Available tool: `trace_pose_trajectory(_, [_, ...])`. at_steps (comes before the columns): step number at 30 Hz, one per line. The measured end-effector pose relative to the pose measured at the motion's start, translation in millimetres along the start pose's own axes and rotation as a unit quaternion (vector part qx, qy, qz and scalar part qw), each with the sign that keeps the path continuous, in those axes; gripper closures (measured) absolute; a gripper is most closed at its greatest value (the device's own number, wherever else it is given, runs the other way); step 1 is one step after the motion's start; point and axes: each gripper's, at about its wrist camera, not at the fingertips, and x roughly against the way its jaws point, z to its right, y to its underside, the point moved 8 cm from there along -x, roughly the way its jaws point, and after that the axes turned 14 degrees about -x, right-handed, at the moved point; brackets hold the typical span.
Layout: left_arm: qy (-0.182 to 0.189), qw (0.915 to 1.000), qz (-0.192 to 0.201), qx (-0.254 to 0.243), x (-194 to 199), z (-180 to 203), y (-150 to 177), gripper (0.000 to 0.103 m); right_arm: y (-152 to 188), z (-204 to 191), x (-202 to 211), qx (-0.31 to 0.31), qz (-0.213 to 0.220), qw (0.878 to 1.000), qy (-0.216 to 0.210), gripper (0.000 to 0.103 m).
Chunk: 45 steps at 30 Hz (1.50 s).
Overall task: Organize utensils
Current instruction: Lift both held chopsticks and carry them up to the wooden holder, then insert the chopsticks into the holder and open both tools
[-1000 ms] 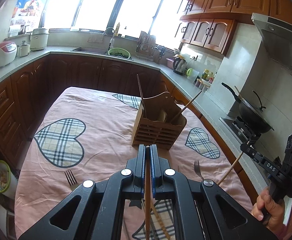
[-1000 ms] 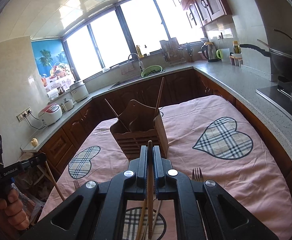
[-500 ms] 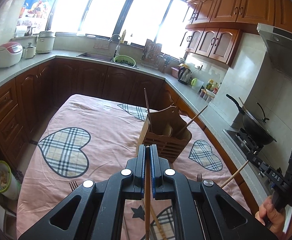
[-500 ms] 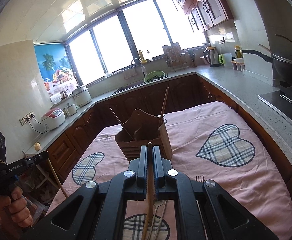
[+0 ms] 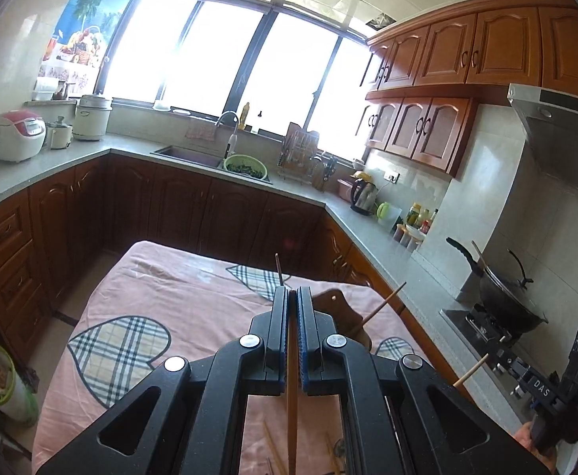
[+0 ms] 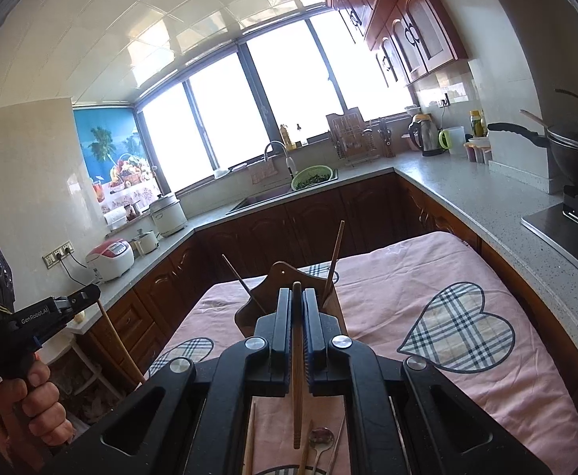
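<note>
My left gripper is shut on a wooden chopstick that hangs down between its fingers. It also shows in the right wrist view, with the chopstick below it. My right gripper is shut on another wooden chopstick. It shows in the left wrist view at the right edge, with its chopstick. The wooden utensil holder stands on the table beyond both grippers and holds two chopsticks. It is mostly hidden behind the fingers in the left wrist view.
A pink tablecloth with plaid hearts covers the table. More chopsticks and a spoon lie below my right gripper. Counters, a sink, a wok on a stove and cabinets surround the table.
Both grippers have risen and tilted up with their chopsticks. The holder has dropped lower in both views and the forks on the cloth have gone out of sight.
</note>
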Motion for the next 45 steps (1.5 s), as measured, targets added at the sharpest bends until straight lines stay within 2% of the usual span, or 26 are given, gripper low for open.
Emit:
trace_pose_trajectory(12, [-0.026, 0.9967, 0.076, -0.014, -52.7, 6.5, -34.8, 0.101, -54.9, -20.9, -26.1, -0.005, 0.054, 0.998, -0.027, 0.098])
trace_pose_trajectory(19, [-0.037, 0.9948, 0.095, 0.002, -106.7, 4.1, -36.0, 0.101, -85.3, -22.2, -44.8, -0.01, 0.087, 0.996, -0.025, 0.098])
trace_pose_trajectory(26, [-0.057, 0.9934, 0.099, 0.008, -161.2, 3.9, -30.3, 0.101, -102.9, -11.8, -69.8, -0.018, 0.098, 0.995, -0.018, 0.098])
trace_pose_trajectory(37, [-0.067, 0.9945, 0.066, 0.046, -251.7, 0.8, 11.6, 0.101, -68.8, 30.3, -128.7, -0.056, 0.067, 0.996, 0.004, 0.098])
trace_pose_trajectory(45, [-0.063, 0.9963, 0.04, 0.042, -274.3, 0.7, 26.7, 0.101, -42.8, 46.2, -156.2, -0.07, 0.033, 0.997, 0.015, 0.098])
